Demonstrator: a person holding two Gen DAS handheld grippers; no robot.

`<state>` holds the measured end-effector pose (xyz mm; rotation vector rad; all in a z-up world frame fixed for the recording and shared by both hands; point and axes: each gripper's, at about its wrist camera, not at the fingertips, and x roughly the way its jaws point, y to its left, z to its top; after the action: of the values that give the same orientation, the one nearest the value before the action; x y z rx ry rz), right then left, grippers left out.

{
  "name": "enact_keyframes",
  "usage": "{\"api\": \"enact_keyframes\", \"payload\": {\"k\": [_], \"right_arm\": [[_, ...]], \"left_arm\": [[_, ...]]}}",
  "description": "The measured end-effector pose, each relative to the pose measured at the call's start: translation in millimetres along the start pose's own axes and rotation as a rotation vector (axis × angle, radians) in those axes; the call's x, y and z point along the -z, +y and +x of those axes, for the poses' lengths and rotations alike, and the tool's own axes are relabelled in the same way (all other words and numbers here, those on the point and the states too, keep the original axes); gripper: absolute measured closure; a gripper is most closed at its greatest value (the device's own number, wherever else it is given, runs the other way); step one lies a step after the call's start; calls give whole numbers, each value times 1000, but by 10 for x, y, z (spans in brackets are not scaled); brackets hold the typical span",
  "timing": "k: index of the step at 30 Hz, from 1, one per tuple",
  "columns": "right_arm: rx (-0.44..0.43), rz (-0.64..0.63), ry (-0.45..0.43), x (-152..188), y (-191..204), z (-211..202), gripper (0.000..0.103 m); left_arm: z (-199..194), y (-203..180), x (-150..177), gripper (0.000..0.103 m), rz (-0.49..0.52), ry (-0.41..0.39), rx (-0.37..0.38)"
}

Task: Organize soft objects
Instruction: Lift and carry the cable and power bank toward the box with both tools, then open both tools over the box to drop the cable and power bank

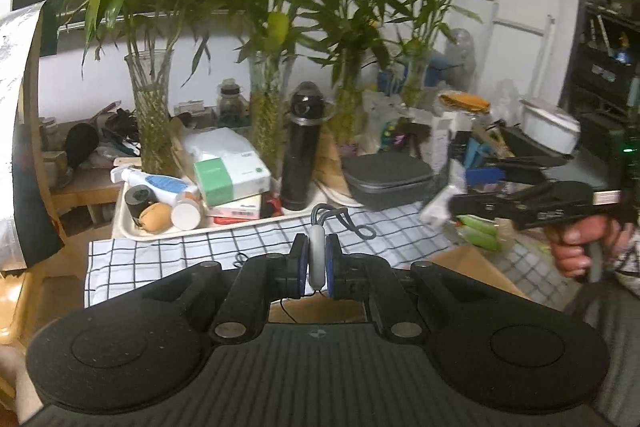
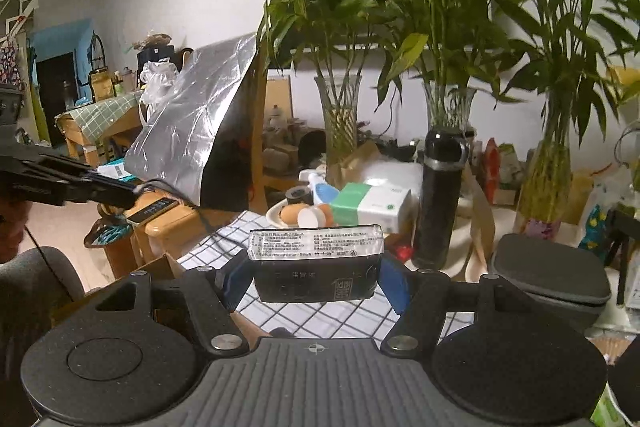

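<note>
Thing in my left tongs: a slim grey rubbery loop with a dark grey cord (image 1: 318, 259), clamped upright between the blue pads, its cord curling out ahead over the cloth.
Left tongs (image 1: 317, 269): pressed nearly together, pinching that loop.
Thing in my right tongs: a soft black plastic-wrapped packet with a silvery printed label on top (image 2: 316, 267), lying crosswise between the blue pads, lifted above the cloth.
Right tongs (image 2: 316, 277): spread wide, both pads against the packet's ends, gripping it.
My right hand (image 1: 576, 247): seen from the left camera at the far right, wrapped round the handle.
Under both: a white cloth with a black grid pattern (image 1: 200, 251).
Beyond the cloth: a cream tray (image 1: 124, 223) of bottles and boxes, a tall black flask (image 1: 300, 155), a grey zipped case (image 1: 386, 179).
Further back: glass vases of green bamboo stalks (image 1: 150, 115) against the white wall.
</note>
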<state>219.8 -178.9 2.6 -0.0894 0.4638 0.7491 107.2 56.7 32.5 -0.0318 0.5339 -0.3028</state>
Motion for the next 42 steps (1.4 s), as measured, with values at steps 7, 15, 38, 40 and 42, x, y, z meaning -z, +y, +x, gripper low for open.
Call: {"api": "enact_keyframes", "payload": {"k": [7,15,38,40,42], "right_arm": [[-4,7,-25,-18,69,-48,33],[-10,3,-31,-14,143,-92,33],[-198,-96,101,80,465,23,33],[-247,-106,117,80,509,42,33],[-307,-108,143,80,554,63,32]], "left_arm": [[-45,-145,150,94,22,64,24],[50,-134,394,93,-31,158,24],[51,-46,493,39,30,142,-122],[58,-43,502,39,42,140,-135],[68,-32,511,39,46,137,-151]]}}
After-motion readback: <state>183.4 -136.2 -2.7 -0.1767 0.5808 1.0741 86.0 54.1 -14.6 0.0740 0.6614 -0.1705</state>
